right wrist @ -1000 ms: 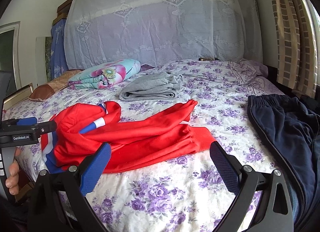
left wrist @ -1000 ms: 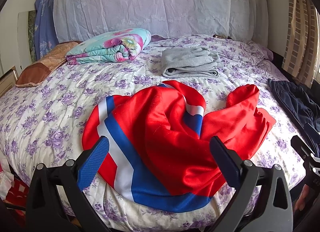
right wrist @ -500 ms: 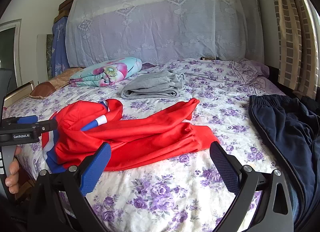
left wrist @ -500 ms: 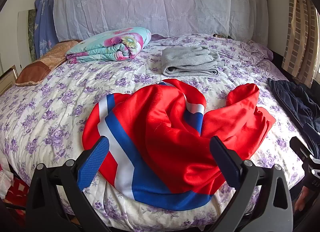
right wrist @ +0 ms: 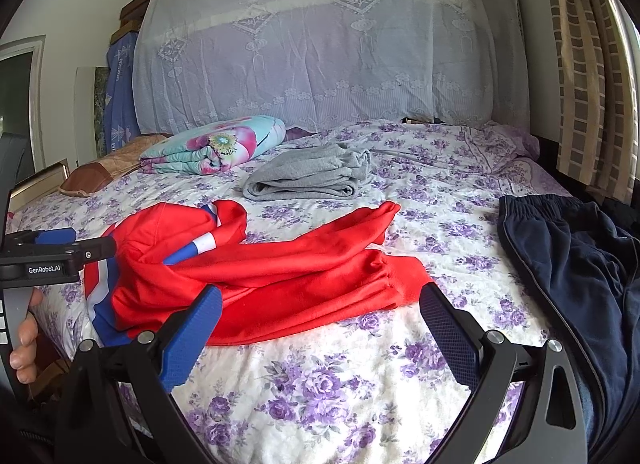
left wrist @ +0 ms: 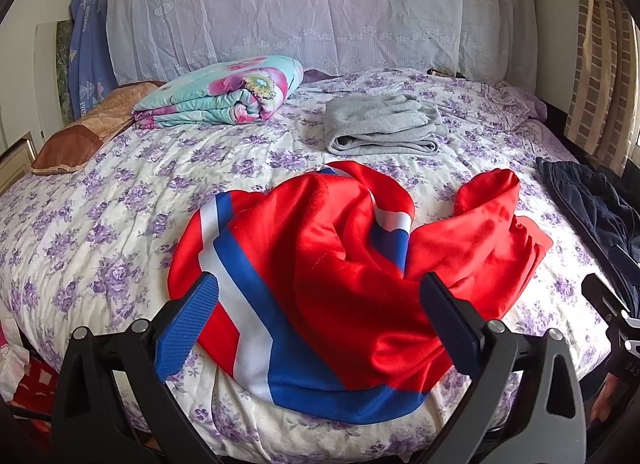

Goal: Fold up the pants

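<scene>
Red pants [left wrist: 328, 264] with blue and white side stripes lie crumpled on the near part of the bed; they also show in the right wrist view [right wrist: 280, 272]. My left gripper [left wrist: 320, 304] is open and empty, held just above the near edge of the pants. My right gripper [right wrist: 320, 316] is open and empty, over the bedsheet beside the red leg cuffs. The left gripper's body shows at the left edge of the right wrist view [right wrist: 52, 256].
Folded grey pants [left wrist: 380, 131] lie mid-bed. A rolled floral quilt [left wrist: 224, 95] and a brown pillow [left wrist: 84, 131] sit at the back left. Dark navy pants [right wrist: 580, 276] lie on the right side. A lace-covered headboard [left wrist: 312, 11] and a curtain [right wrist: 588, 75] stand behind.
Both grippers have edged slightly closer to the bed and pants. The pants have not moved, and both grippers stay open.
</scene>
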`<action>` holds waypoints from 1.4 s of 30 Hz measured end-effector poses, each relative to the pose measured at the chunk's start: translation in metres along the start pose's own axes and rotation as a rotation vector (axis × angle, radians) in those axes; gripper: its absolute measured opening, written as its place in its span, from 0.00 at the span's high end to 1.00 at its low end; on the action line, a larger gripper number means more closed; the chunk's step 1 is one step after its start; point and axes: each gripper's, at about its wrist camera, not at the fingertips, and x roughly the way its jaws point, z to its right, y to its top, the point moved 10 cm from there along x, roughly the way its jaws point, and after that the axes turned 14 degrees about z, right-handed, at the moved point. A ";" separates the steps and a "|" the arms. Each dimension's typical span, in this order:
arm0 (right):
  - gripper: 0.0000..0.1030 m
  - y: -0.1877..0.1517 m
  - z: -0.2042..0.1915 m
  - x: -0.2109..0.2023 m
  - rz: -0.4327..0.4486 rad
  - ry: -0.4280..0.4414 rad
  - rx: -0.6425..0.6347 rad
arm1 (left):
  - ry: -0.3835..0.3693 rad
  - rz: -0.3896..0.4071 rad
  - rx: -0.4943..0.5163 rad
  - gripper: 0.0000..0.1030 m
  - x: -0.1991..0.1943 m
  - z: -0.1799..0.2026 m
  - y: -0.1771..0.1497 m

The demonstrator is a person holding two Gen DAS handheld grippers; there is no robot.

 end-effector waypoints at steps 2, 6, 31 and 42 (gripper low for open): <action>0.03 0.000 0.000 0.001 -0.006 -0.001 0.001 | -0.001 -0.006 -0.001 0.05 0.001 -0.001 0.000; 0.03 0.000 -0.001 0.000 -0.005 0.002 -0.002 | -0.001 -0.007 -0.002 0.05 0.002 -0.002 0.001; 0.03 -0.008 0.032 0.012 -0.032 -0.033 0.053 | -0.251 -0.564 0.076 0.07 0.204 0.061 0.063; 0.03 -0.021 0.060 0.030 -0.074 -0.064 0.113 | -0.128 -0.707 0.247 0.41 0.255 0.051 -0.007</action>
